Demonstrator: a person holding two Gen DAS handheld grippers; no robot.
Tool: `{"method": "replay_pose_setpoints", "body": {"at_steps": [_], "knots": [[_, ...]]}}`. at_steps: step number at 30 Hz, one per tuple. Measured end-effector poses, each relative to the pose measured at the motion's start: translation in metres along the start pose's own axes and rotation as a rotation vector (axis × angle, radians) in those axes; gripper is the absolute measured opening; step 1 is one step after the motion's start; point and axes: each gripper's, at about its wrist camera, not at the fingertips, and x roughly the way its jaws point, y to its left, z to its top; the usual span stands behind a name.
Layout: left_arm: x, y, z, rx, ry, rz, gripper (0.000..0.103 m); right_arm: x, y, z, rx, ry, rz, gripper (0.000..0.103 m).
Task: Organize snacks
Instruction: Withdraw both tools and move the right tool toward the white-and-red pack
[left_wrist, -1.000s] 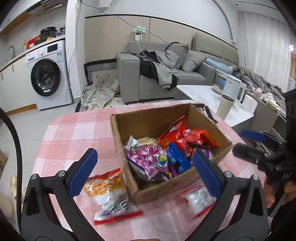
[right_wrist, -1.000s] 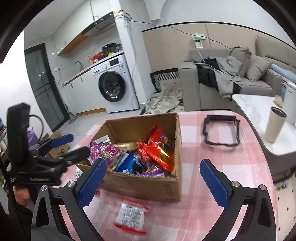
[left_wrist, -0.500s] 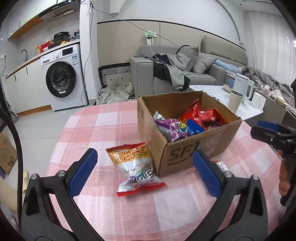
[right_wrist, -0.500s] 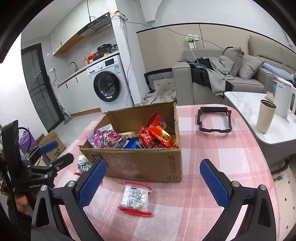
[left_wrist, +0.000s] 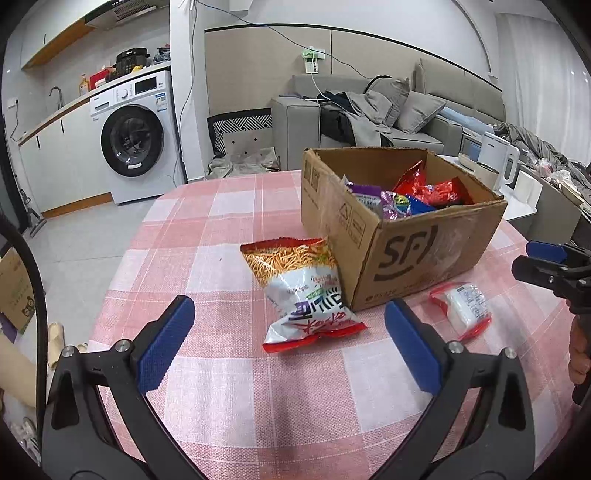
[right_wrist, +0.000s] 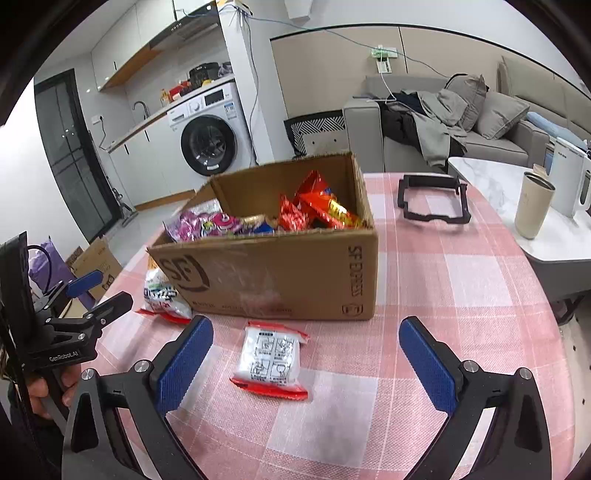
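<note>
A cardboard box (left_wrist: 436, 251) (right_wrist: 295, 273) holding several snack packets stands on the pink checked tablecloth. A noodle-snack bag (left_wrist: 303, 288) (right_wrist: 162, 291) lies flat by the box's left corner. A small white packet with red ends (left_wrist: 463, 308) (right_wrist: 271, 360) lies in front of the box. My left gripper (left_wrist: 290, 345) is open, low over the cloth, just short of the noodle-snack bag. My right gripper (right_wrist: 306, 363) is open, with the small packet lying between its fingers on the table. Each gripper shows at the edge of the other's view.
A black plastic frame (right_wrist: 434, 201) lies on the table behind the box. Right of the table stands a white side table (right_wrist: 517, 206) with a beige cup (right_wrist: 532, 206) and a kettle (right_wrist: 569, 184). A washing machine (left_wrist: 133, 136) and a sofa (left_wrist: 369, 118) stand beyond.
Both grippers have pulled back from above the box and dropped lower toward the table. The left view now faces the noodle-snack bag; the right view closes on the small packet. Both stay open.
</note>
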Motion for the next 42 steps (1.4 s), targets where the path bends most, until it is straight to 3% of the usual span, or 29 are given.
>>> {"method": "replay_pose_setpoints", "body": {"at_steps": [20, 25, 31, 42], "knots": [[0.036, 0.015, -0.016, -0.066, 0.059, 0.008, 0.102, 0.045, 0.008, -0.027, -0.006, 0.154, -0.02, 0.102], [0.039, 0.016, -0.016, -0.068, 0.059, 0.009, 0.102, 0.051, 0.013, -0.027, -0.004, 0.178, 0.024, 0.102], [0.041, 0.017, -0.017, -0.072, 0.061, 0.008, 0.102, 0.06, 0.024, -0.023, -0.022, 0.183, 0.011, 0.102], [0.048, 0.021, -0.019, -0.096, 0.088, -0.01, 0.102, 0.069, 0.033, -0.026, -0.042, 0.196, 0.044, 0.081]]}}
